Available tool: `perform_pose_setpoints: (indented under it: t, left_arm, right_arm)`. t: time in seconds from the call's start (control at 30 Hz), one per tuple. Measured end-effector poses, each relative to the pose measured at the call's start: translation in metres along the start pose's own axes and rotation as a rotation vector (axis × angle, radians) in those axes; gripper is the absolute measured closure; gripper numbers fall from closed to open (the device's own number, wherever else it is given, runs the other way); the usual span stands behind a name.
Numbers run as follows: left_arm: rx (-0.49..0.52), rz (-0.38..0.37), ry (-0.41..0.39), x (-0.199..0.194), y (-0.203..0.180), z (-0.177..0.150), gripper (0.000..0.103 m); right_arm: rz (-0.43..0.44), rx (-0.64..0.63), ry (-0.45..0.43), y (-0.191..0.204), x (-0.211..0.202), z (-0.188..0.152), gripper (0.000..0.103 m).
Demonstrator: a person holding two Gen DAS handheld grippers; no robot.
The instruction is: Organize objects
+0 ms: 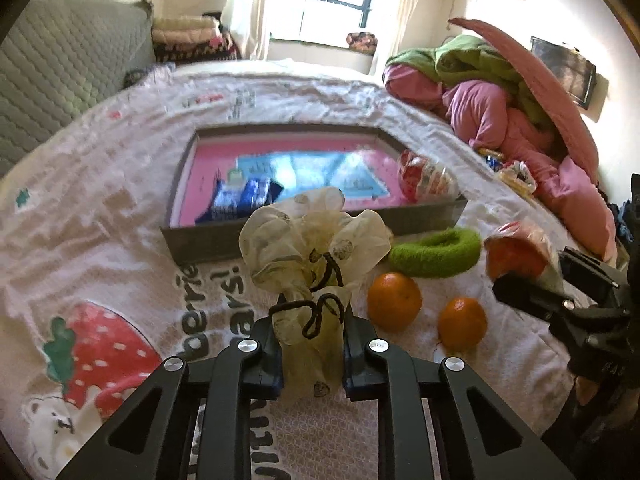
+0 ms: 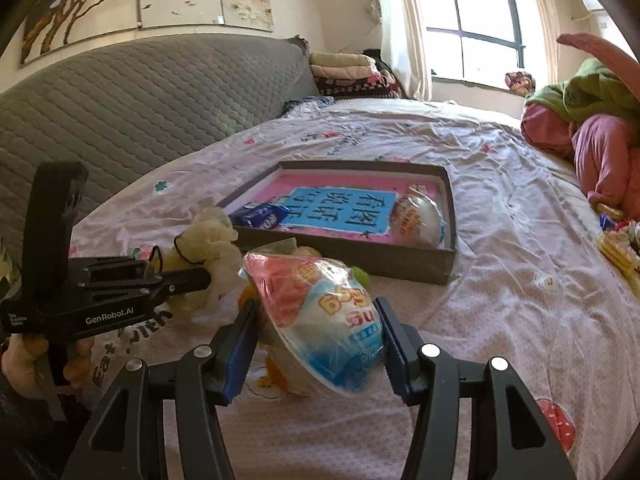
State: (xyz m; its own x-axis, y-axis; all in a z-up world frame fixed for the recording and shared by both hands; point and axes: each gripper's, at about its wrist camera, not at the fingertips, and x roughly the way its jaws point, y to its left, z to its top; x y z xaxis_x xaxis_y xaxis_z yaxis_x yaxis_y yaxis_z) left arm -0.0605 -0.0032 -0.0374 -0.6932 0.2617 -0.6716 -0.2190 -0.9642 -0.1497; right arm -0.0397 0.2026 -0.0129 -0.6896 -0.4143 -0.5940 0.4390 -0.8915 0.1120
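My left gripper [image 1: 310, 354] is shut on a cream gauze pouch [image 1: 312, 248] with a black drawstring, held above the bedspread just in front of the grey tray [image 1: 192, 242]. My right gripper [image 2: 318, 338] is shut on a plastic-wrapped egg-shaped snack [image 2: 320, 320]; it shows at the right of the left wrist view [image 1: 516, 256]. The tray [image 2: 400, 262] holds a blue packet [image 2: 262, 216] and another wrapped egg [image 2: 418, 220]. Two oranges [image 1: 394, 300] [image 1: 462, 322] and a green fuzzy ring [image 1: 436, 256] lie on the bed near the tray.
The bed has a pink printed spread [image 2: 500, 280]. A grey quilted headboard [image 2: 140, 112] is to the left. Piled pink and green bedding [image 1: 500, 92] sits at the right. More snacks [image 2: 620, 244] lie by the right edge.
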Motion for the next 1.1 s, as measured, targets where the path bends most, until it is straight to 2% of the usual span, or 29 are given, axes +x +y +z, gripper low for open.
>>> perform_pose_setpoints:
  t: [0.13,0.6,1.1]
  left_arm:
    - [0.015,0.011,-0.041,-0.010,-0.002,0.003,0.083]
    - [0.021,0.014,-0.089,-0.019,-0.006,0.005,0.083]
    - [0.005,0.021,-0.093,-0.014,-0.006,0.012,0.083]
  right_arm:
    - [0.005,-0.009,-0.021,0.005,-0.004,0.001,0.047]
    - [-0.003,-0.011,-0.057,0.008,-0.007,0.005,0.047]
    - [0.000,-0.021,-0.069,0.013,0.004,0.018,0.047]
